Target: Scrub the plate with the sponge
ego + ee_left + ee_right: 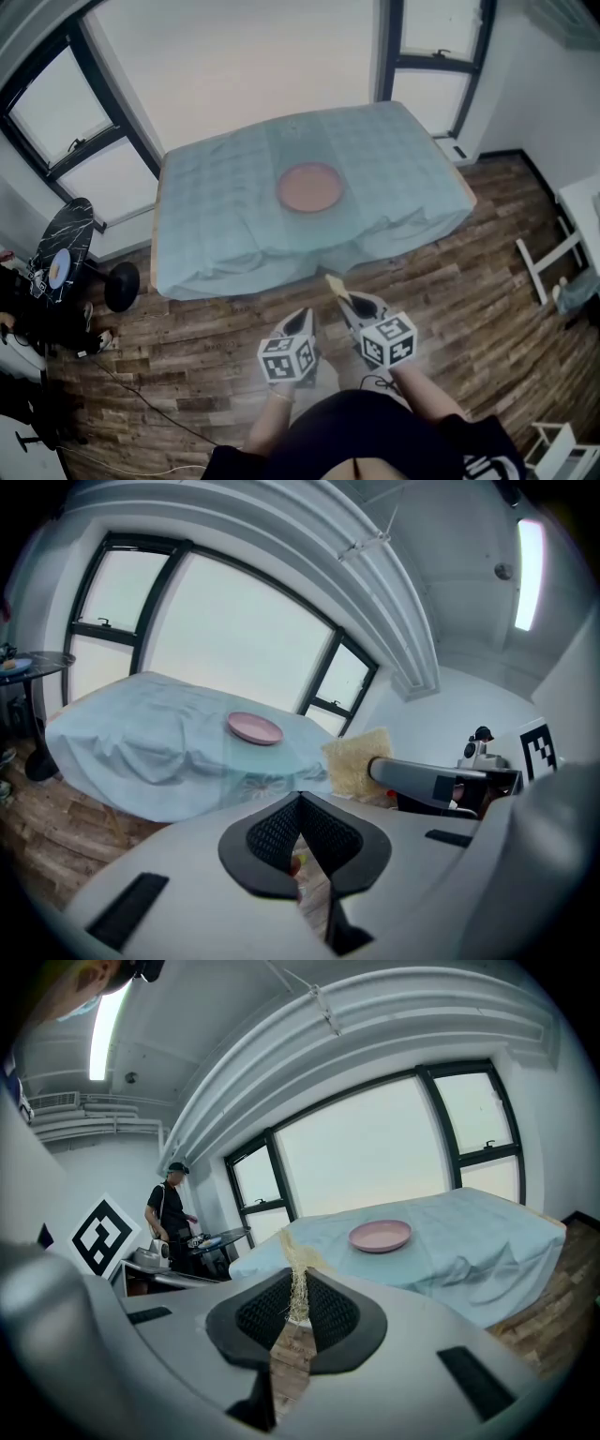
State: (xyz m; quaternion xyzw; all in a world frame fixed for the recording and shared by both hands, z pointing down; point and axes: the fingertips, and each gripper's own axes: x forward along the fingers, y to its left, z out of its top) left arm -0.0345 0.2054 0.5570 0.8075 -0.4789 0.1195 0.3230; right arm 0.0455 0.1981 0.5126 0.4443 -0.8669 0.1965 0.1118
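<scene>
The plate [309, 187] is pink, the cloth [216, 230] pale blue, seemingly checked, the sponge [358, 761] straw-yellow.

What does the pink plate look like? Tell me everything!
The plate is round, pink and shallow, with a low rim, matte like plastic. It looks empty and lies flat, right way up, near the middle of the pale blue cloth. Only the cloth touches it; the sponge in the right tongs is well away.
</scene>
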